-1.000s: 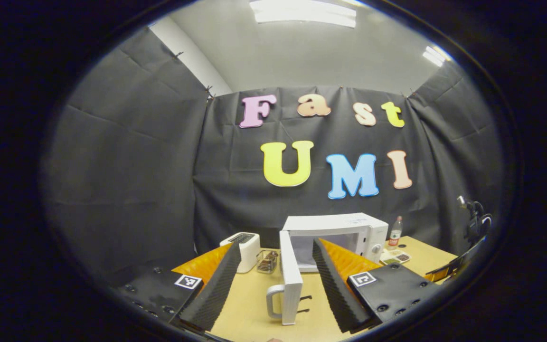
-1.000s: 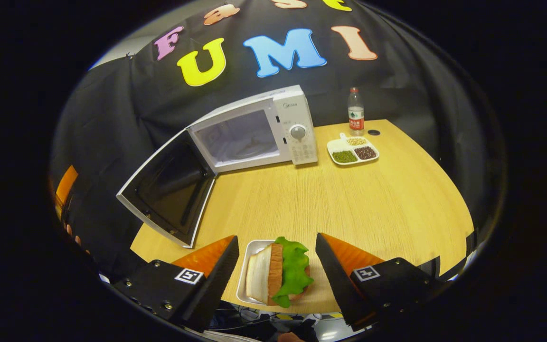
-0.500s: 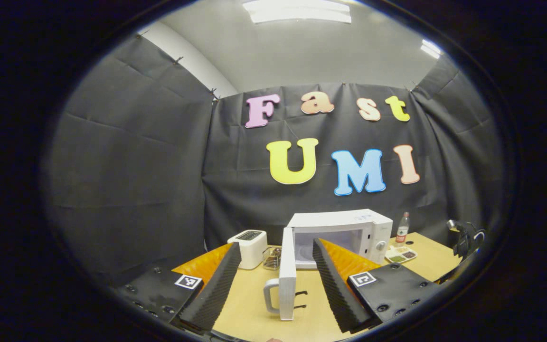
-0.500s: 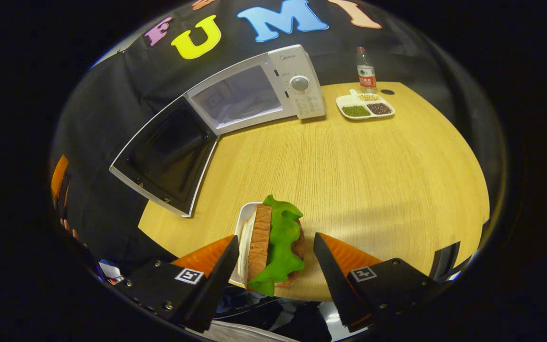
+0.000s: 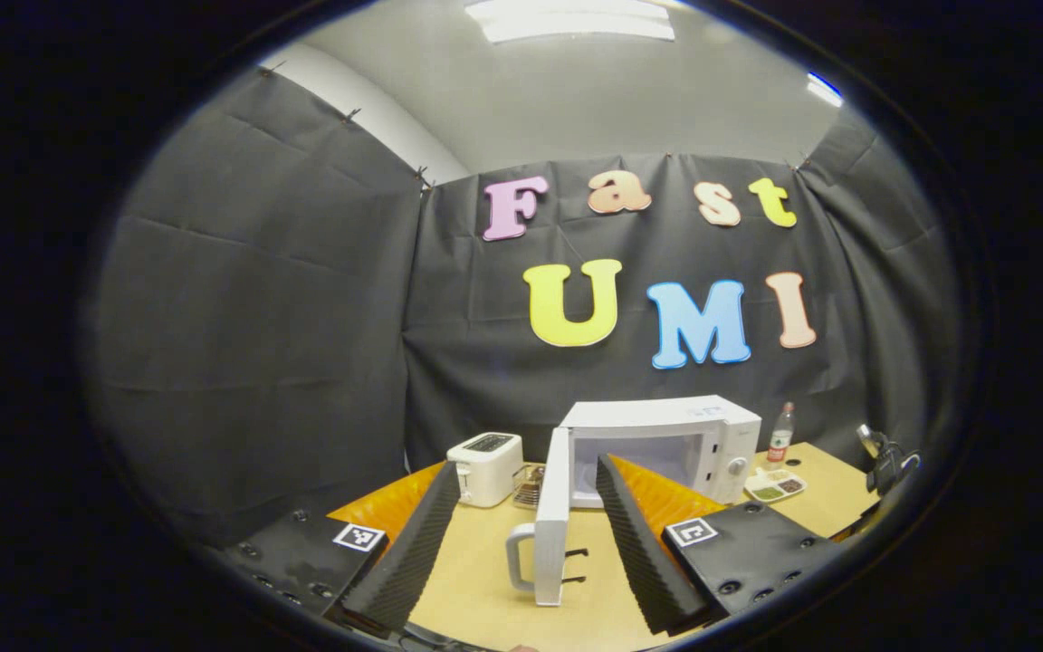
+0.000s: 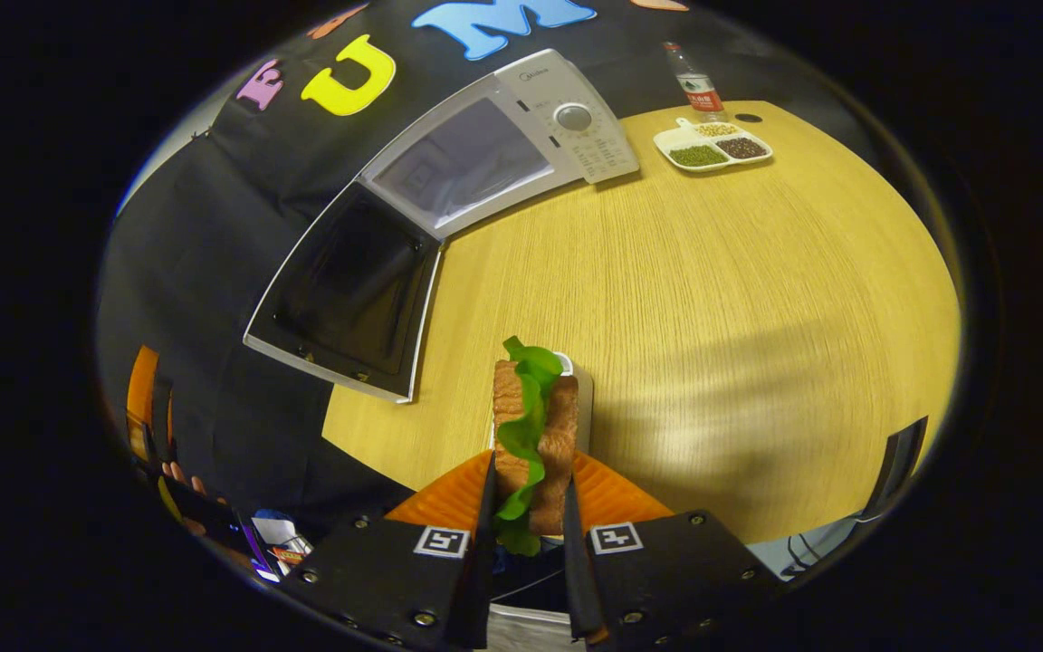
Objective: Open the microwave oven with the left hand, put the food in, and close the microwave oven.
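The counter (image 6: 712, 299) looks like pale wood with a fine straight grain and a soft matt sheen; the microwave oven (image 6: 521, 136) has a smooth white plastic-looking shell, and the inside of its open door (image 6: 349, 290) is dark and glossy. The booth's wall is creased matt black cloth; the left hand-held gripper (image 5: 521, 534) has finely ribbed, matt pads (image 5: 635, 534); the toaster (image 5: 485, 466) is smooth and white.
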{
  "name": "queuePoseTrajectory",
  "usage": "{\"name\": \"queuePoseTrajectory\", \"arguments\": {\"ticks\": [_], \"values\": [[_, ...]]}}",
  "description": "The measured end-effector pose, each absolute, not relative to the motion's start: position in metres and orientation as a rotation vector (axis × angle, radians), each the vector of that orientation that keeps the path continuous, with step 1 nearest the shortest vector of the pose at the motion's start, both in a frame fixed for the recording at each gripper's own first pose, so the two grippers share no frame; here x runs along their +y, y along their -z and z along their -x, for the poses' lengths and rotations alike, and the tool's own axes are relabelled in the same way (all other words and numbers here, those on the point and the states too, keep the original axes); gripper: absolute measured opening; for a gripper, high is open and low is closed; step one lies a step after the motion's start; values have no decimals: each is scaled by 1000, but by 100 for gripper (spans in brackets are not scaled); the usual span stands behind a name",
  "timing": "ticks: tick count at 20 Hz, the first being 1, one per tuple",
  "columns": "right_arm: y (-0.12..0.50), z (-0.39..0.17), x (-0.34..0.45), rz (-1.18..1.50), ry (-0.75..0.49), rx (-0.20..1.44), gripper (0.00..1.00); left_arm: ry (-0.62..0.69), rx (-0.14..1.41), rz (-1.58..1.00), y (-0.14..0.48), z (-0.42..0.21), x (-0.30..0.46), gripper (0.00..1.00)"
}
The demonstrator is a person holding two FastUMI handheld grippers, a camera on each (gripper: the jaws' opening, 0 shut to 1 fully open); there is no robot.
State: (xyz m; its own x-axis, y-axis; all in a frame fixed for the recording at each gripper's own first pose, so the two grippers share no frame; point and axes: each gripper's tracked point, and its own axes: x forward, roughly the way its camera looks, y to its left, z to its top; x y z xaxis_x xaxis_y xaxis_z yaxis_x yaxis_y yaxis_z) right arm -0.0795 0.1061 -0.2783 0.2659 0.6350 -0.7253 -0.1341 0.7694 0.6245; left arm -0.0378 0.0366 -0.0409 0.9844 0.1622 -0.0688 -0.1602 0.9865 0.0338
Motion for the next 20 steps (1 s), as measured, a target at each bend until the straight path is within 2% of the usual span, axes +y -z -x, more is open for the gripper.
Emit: {"name": "queuePoseTrajectory", "arguments": {"ticks": [1, 2, 11, 14, 15, 16, 19, 20], "values": [[274, 79, 106, -494, -550, 1188, 34, -165, 73, -28, 42, 34, 41, 94], [268, 76, 108, -498, -552, 1176, 34, -164, 71, -22, 41, 29, 42, 99], [212, 12, 152, -527, -525, 982, 34, -112, 11, 14, 26, -26, 74, 99], [206, -13, 176, -548, -503, 929, 34, -100, -1, 6, 25, -47, 91, 96], [206, -21, 183, -555, -491, 917, 34, -97, -1, 7, 24, -53, 98, 99], [207, -29, 190, -563, -479, 905, 34, -97, -2, 8, 25, -59, 104, 94], [211, -55, 209, -582, -440, 865, 34, -106, -7, 14, 25, -72, 126, 100], [213, -65, 214, -589, -426, 847, 34, -106, -10, 12, 26, -74, 132, 97]]}}
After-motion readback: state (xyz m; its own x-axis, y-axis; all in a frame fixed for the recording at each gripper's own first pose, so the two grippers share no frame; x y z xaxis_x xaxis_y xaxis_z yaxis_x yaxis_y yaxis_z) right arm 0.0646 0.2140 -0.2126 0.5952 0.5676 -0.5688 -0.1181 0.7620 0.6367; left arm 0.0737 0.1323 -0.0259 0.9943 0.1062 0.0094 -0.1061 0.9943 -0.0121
